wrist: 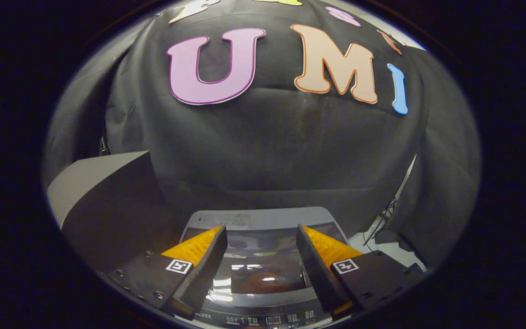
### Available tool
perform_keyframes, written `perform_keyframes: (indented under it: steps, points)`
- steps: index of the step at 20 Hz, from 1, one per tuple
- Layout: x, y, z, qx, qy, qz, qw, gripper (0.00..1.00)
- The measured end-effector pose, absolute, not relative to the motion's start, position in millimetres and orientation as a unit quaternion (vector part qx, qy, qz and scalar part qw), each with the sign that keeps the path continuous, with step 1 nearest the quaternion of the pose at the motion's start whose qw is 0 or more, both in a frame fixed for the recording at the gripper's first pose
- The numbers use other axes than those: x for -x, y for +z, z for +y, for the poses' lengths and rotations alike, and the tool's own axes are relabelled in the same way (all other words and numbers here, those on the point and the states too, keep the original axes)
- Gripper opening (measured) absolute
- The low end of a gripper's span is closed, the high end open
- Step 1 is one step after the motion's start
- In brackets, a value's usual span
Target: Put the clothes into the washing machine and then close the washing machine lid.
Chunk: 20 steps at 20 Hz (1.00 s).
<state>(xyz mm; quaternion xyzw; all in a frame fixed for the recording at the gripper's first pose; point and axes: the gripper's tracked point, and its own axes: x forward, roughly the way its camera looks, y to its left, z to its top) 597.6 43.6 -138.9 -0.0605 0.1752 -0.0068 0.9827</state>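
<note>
The gripper [260, 235] is hovering open and empty over the washing machine lid [263, 269], which is looking closed, stiff and slippery; its front edge is probably the best hold.

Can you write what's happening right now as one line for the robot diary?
tool: open, empty, above lid | washing machine: lid shut, glossy | reddish clothes seen through lid

Washing machine lid [263, 269], beneath and between the spread tongs [261, 233]: smooth, glossy, dark see-through panel (glass or plastic, cannot tell) with bright glints. Its frame [256, 218] beyond the tongs: matt grey plastic. Booth wall [267, 151] farther beyond: matt black cloth, softly creased. Grey box [103, 183], ahead to the left: flat, matt.
</note>
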Motion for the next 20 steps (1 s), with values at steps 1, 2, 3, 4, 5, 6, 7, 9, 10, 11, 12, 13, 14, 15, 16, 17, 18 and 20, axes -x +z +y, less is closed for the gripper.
perform_keyframes:
  steps: [1, 2, 3, 4, 5, 6, 7, 9, 10, 11, 12, 13, 14, 15, 16, 17, 18, 20]
  points:
    - [-593.3, -142.1, 43.8, 0.062, -0.007, 0.178, 0.982, 0.96]
    - [-589.5, -143.1, 42.9, 0.062, -0.008, 0.178, 0.982, 0.96]
    - [-585.5, -145.1, 42.2, 0.062, -0.010, 0.179, 0.982, 0.96]
    - [-581.5, -145.5, 40.7, 0.062, -0.012, 0.180, 0.982, 0.96]
    - [-577.6, -145.4, 40.5, 0.060, -0.013, 0.179, 0.982, 0.96]
    - [-573.3, -144.0, 38.9, 0.058, -0.016, 0.176, 0.983, 0.96]
    - [-569.7, -142.3, 37.1, 0.056, -0.019, 0.173, 0.983, 0.96]
    - [-561.7, -137.2, 32.4, 0.052, -0.027, 0.164, 0.985, 0.96]
    - [-556.9, -134.0, 29.9, 0.052, -0.030, 0.160, 0.985, 0.96]
    - [-552.9, -131.8, 26.8, 0.056, -0.036, 0.159, 0.985, 0.96]
    - [-546.4, -130.5, 25.2, 0.062, -0.038, 0.158, 0.985, 0.96]
    - [-542.0, -131.0, 24.5, 0.066, -0.039, 0.160, 0.984, 0.96]
    - [-536.1, -131.5, 24.7, 0.070, -0.038, 0.160, 0.984, 0.96]
    - [-532.9, -132.6, 24.8, 0.074, -0.037, 0.162, 0.983, 0.96]
    - [-527.2, -133.7, 25.7, 0.077, -0.035, 0.163, 0.983, 0.96]
    - [-522.8, -136.1, 26.5, 0.080, -0.035, 0.166, 0.982, 0.96]
    - [-517.6, -138.4, 26.7, 0.085, -0.032, 0.172, 0.981, 0.96]
    - [-505.4, -142.9, 27.4, 0.102, -0.031, 0.180, 0.978, 0.96]
